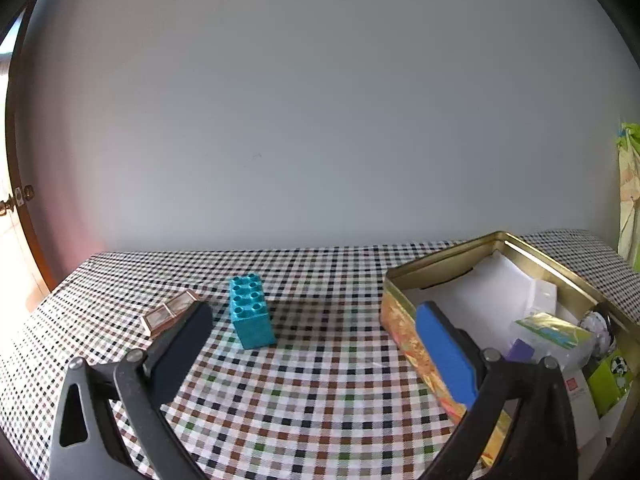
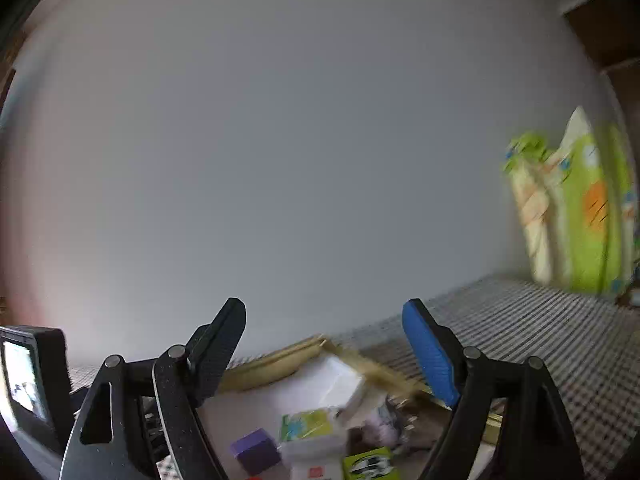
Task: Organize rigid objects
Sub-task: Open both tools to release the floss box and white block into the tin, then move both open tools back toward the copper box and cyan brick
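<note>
Sorting into the gold tin point(image 1: 404, 320) looked partly done: a purple block point(image 2: 256, 450), a green carton point(image 2: 370, 466) and white boxes already lay inside. The teal brick point(image 1: 250, 312) stood upright on the checked cloth point(image 1: 320, 400), left of the tin, with a small copper-framed case point(image 1: 170, 312) beyond it. Left gripper point(image 1: 316, 332) was released, empty, facing the brick. Right gripper point(image 2: 324, 344) hovered above the tin, jaws apart, nothing held. Likely next: left closes in on the brick.

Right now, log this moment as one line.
left gripper: open, empty | right gripper: open, empty, above tin | teal block: upright on tablecloth | purple block: in tin
</note>
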{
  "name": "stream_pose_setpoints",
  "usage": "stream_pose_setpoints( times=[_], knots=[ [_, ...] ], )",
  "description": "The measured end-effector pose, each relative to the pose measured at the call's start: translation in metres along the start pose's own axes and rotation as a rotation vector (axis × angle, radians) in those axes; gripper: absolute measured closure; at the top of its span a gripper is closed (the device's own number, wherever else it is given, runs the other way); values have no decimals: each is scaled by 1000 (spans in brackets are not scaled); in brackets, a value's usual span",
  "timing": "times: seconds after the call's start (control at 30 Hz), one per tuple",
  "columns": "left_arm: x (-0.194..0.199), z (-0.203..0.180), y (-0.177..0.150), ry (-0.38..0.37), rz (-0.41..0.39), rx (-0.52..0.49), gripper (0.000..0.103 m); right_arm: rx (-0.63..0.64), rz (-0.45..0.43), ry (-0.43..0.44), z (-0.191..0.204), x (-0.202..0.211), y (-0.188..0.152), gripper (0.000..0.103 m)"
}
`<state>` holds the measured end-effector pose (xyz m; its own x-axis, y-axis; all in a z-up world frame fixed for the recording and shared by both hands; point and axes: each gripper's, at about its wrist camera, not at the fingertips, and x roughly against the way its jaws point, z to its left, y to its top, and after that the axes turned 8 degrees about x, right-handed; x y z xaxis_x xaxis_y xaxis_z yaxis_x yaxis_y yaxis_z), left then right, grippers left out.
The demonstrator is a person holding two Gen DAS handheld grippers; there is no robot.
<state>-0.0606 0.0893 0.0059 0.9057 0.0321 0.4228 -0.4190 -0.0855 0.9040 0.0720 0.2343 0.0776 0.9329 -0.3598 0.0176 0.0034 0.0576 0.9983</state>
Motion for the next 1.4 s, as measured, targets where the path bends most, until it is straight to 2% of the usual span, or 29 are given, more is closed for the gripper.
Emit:
stream_pose_setpoints(
  times=[0.1,0.23,0.5,0.87,1.4],
  knots=[
    [4,2,-1,9,-23,-18,0,18,-57,-69,2,8,1,16],
    [5,8,1,4,-39,-23,0,14,-86,-102,4,17,1,16],
    [5,40,4,-8,-16,5,0,68,-113,-55,42,38,-6,16],
    [-8,83,7,38,8,7,0,79,2,55,96,23,-16,16],
    [-30,140,15,92,41,54,0,102,173,135,154,-17,-32,16]
  ],
)
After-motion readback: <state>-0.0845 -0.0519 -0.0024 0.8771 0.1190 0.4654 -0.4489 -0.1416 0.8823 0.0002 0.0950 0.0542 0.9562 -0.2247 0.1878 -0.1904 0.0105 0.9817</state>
